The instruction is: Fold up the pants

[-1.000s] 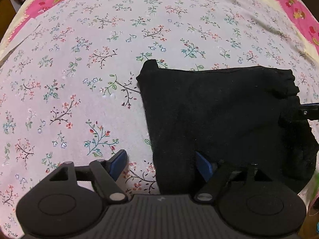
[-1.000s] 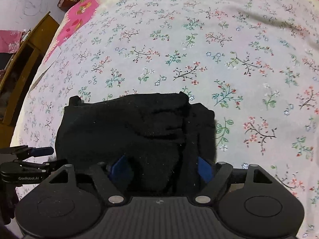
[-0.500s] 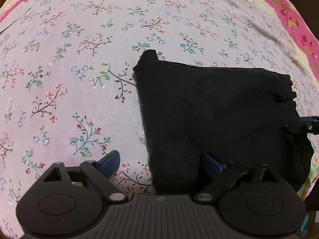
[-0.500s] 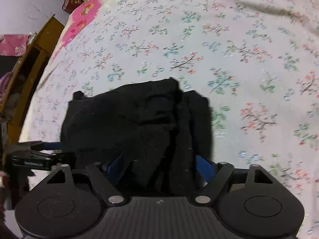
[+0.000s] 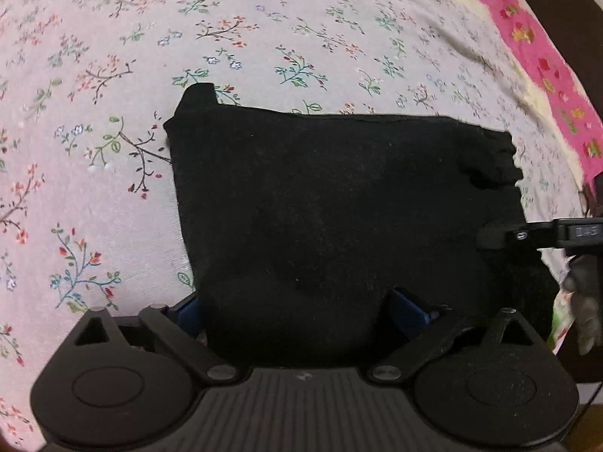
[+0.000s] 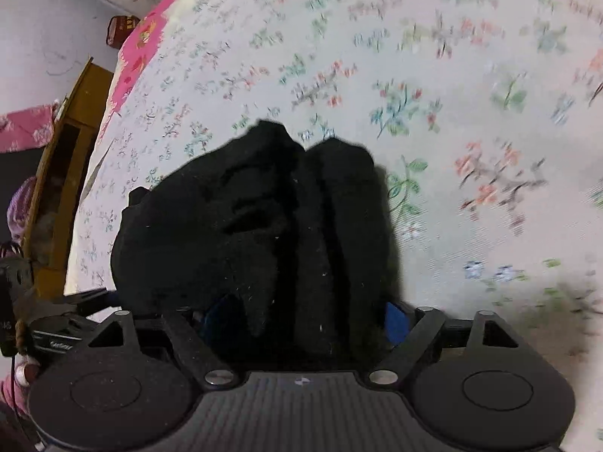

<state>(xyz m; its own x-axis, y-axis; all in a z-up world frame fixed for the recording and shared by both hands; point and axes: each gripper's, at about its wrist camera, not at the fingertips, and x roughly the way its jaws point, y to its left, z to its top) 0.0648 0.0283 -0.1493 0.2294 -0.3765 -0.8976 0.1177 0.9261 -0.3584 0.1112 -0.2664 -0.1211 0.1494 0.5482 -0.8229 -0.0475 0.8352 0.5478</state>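
Note:
The black pants (image 5: 339, 203) lie folded into a rough rectangle on the floral bedsheet (image 5: 113, 75). My left gripper (image 5: 297, 312) is open, its blue pads either side of the near left edge of the pants. My right gripper (image 6: 301, 320) is open too, its blue pads straddling the bunched near right end of the pants (image 6: 264, 233). The cloth between its fingers rises in thick folds. The right gripper also shows at the right edge of the left wrist view (image 5: 527, 235), and the left gripper at the left edge of the right wrist view (image 6: 56, 324).
The sheet's pink border (image 5: 546, 75) runs along the bed's far right edge. A wooden piece of furniture (image 6: 71, 150) stands beside the bed on the left, with a small brown tin (image 6: 120, 30) near the wall. The right wrist view is blurred by motion.
Both grippers have pushed forward onto the pants, so the cloth now fills the gap between each pair of fingers. The right end of the pants has bunched up and risen.

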